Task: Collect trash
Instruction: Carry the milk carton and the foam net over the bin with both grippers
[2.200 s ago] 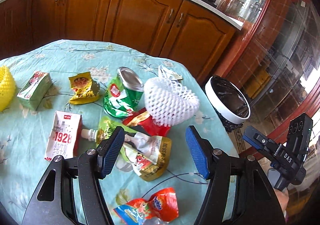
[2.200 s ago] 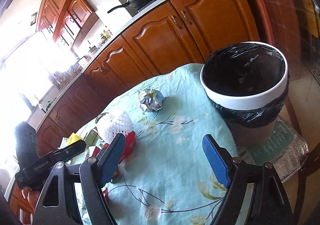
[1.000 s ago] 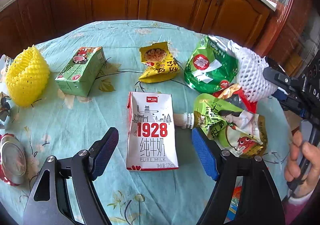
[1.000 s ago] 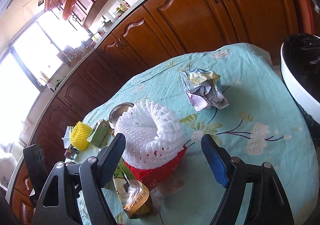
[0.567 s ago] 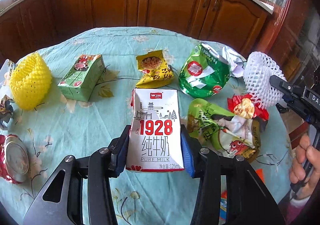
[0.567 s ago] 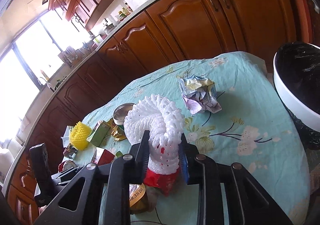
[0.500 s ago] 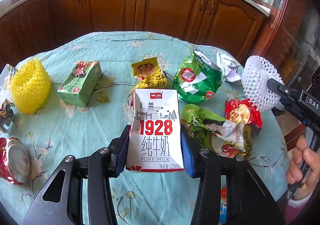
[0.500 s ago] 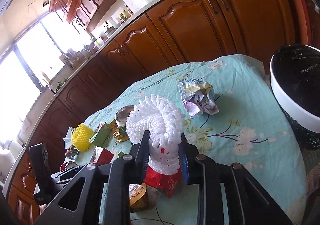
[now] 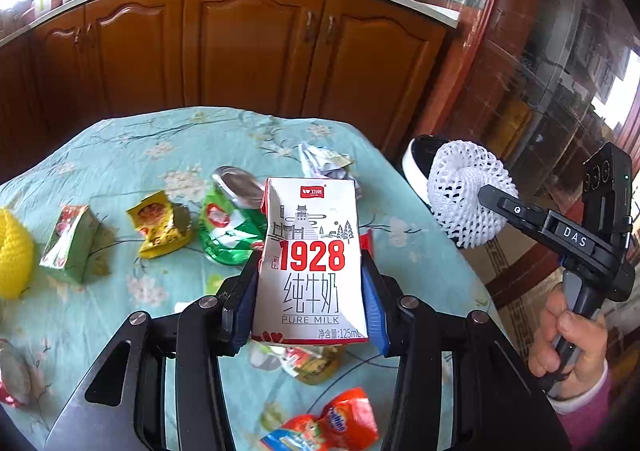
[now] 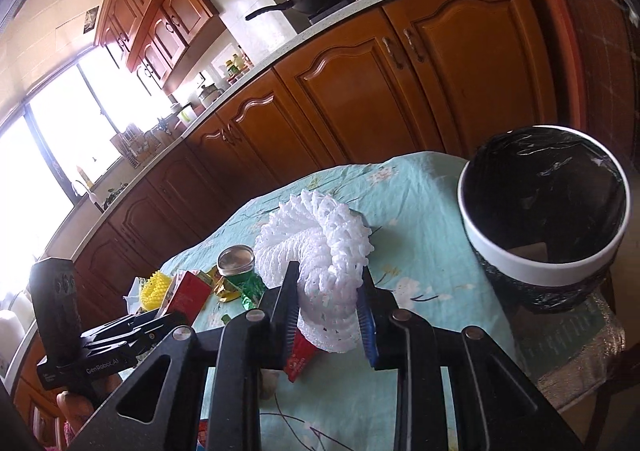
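The left tongs [image 9: 310, 305] squeeze a white milk carton [image 9: 310, 259] with "1928" in red on it. The blue pads press on both of its sides, and the carton is up off the table [image 9: 120, 155]. The right tongs [image 10: 328, 315] pinch a white foam net [image 10: 320, 251], and it is squashed thin between the pads. In the left view this net hangs past the table edge, in front of the bin. A hand [image 9: 568, 339] in a pink sleeve holds the handle of the right tongs.

The table has a light blue cloth with flowers. Trash lies on it: a green can [image 9: 228, 219] on its side, a yellow wrapper [image 9: 160, 225], a small green box [image 9: 66, 241], a yellow foam net [image 9: 14, 251], a crumpled paper ball [image 9: 326, 167] and an orange-red packet [image 9: 332, 423] near the front edge. A green pouch [image 9: 308, 361] lies under the carton.

The bin [image 10: 540, 263] stands just beside the table. It has a white rim and a black bag inside.

Brown cupboards [image 9: 248, 43] stand behind the table.
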